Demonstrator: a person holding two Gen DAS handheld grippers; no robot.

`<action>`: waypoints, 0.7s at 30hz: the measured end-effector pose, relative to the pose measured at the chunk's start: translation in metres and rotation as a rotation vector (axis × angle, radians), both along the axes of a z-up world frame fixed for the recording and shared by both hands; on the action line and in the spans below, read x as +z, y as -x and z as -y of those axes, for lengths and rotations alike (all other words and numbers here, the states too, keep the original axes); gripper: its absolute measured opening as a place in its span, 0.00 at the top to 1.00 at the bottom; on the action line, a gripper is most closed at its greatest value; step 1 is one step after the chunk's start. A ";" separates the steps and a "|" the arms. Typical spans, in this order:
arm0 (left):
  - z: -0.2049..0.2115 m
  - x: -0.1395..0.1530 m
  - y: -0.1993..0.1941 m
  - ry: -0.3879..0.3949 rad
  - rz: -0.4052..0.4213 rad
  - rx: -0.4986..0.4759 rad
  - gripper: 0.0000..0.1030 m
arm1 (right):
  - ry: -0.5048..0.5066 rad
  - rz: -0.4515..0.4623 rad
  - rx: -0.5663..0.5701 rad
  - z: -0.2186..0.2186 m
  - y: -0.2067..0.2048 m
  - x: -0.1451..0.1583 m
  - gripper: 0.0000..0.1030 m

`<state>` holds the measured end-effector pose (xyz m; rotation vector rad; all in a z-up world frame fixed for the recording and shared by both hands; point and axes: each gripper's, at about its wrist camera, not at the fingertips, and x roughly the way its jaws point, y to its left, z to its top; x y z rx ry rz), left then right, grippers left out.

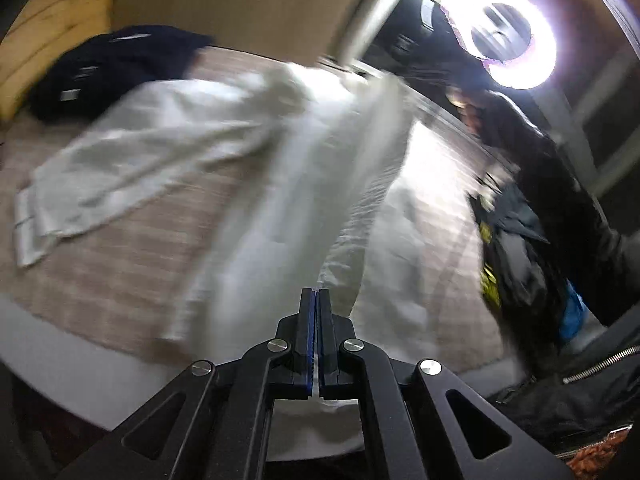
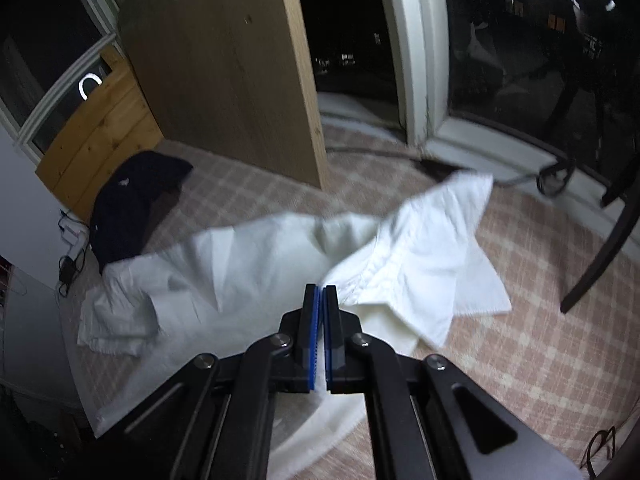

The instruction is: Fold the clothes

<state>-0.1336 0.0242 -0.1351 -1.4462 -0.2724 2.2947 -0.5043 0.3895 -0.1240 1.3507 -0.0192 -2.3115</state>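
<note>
A white shirt (image 1: 256, 152) lies spread and rumpled on the pink checked cloth (image 1: 132, 264). My left gripper (image 1: 316, 292) is shut on a hem of the white shirt and lifts it, so the fabric stretches away from the jaws. In the right wrist view the same white shirt (image 2: 248, 256) sprawls with one sleeve (image 2: 448, 220) flung far right. My right gripper (image 2: 321, 288) is shut on an edge of the white shirt, which hangs below the jaws. The left view is blurred by motion.
A dark navy garment (image 2: 132, 200) lies at the far left, also in the left wrist view (image 1: 112, 68). A wooden board (image 2: 224, 64) stands behind. A ring light (image 1: 508, 32) glares at the right. A dark chair leg (image 2: 600, 252) and window frame (image 2: 416, 60) stand far right.
</note>
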 end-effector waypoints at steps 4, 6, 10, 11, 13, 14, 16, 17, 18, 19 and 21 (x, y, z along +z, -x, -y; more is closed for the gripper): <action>0.032 -0.030 0.014 0.045 0.072 0.060 1.00 | -0.058 0.001 0.032 0.038 0.020 -0.003 0.97; 0.045 -0.042 0.018 0.057 0.119 0.093 1.00 | -0.132 0.060 0.047 0.054 0.024 -0.018 0.89; 0.059 -0.034 0.009 0.047 0.106 0.129 0.90 | -0.127 0.094 0.088 0.045 -0.012 -0.016 0.75; 0.058 -0.030 0.005 0.043 0.097 0.125 0.89 | -0.107 0.105 0.104 0.037 -0.029 -0.012 0.71; 0.048 -0.019 -0.003 0.028 0.079 0.085 0.87 | -0.068 0.127 0.136 0.021 -0.062 -0.004 0.68; 0.036 -0.015 -0.008 0.018 0.069 0.043 0.83 | -0.048 0.139 0.147 0.012 -0.085 -0.003 0.66; 0.002 -0.015 -0.021 0.016 0.059 -0.061 0.68 | -0.007 0.163 0.166 -0.009 -0.132 -0.002 0.62; -0.015 -0.016 -0.027 0.017 0.056 -0.115 0.67 | 0.013 0.176 0.175 -0.019 -0.155 -0.001 0.62; -0.033 -0.017 -0.034 0.018 0.053 -0.169 0.67 | 0.022 0.184 0.172 -0.030 -0.177 -0.005 0.62; -0.051 -0.018 -0.041 0.019 0.050 -0.223 0.66 | 0.032 0.201 0.161 -0.039 -0.194 -0.011 0.62; -0.086 -0.022 -0.053 0.028 0.048 -0.323 0.65 | 0.049 0.238 0.139 -0.053 -0.219 -0.027 0.62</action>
